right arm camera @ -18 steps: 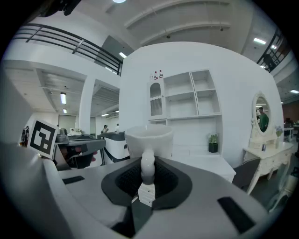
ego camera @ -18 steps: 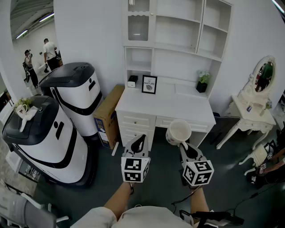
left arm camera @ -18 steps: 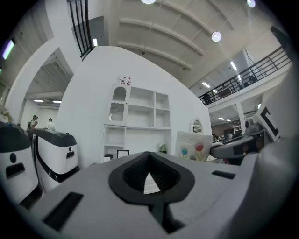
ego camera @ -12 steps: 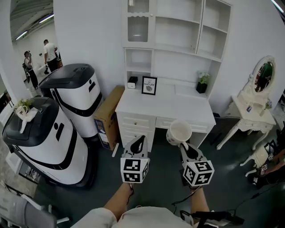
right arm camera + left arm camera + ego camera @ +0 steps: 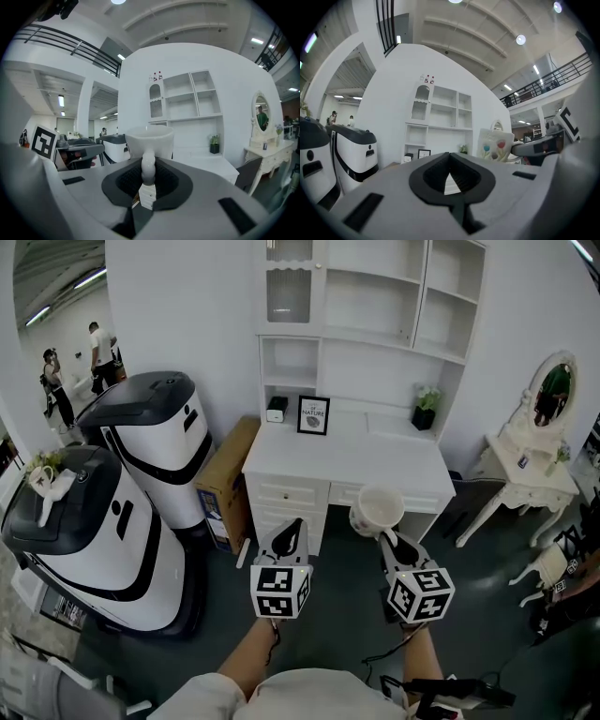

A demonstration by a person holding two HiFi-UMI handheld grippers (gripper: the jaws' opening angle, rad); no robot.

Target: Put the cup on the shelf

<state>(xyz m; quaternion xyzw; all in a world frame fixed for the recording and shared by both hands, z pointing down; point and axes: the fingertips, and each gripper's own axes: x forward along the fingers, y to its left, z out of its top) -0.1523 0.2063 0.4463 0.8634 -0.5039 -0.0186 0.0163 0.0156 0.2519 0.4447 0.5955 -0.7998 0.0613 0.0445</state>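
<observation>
A white cup [image 5: 377, 509] with a flower print hangs upright in front of the white desk [image 5: 347, 460], just off its front edge. My right gripper [image 5: 387, 536] is shut on the cup's handle [image 5: 148, 165], and the bowl of the cup [image 5: 150, 139] stands above the right gripper's [image 5: 148, 177] jaws. Beside it on the left, at the same height, my left gripper [image 5: 293, 525] is shut with nothing in it. From the left gripper [image 5: 450, 159] the cup [image 5: 496, 145] shows at the right. The white shelf unit [image 5: 370, 301] rises above the desk, its open compartments bare.
On the desk stand a framed picture [image 5: 314, 415], a small potted plant [image 5: 424, 411] and a small box [image 5: 277, 409]. Two large white-and-black machines [image 5: 112, 512] and a cardboard box [image 5: 225, 479] stand left of it. A vanity with mirror [image 5: 534, 442] and a chair are at the right. People stand far left.
Both grippers and the cup have edged a little toward the desk. The right gripper's hold on the handle is the same.
</observation>
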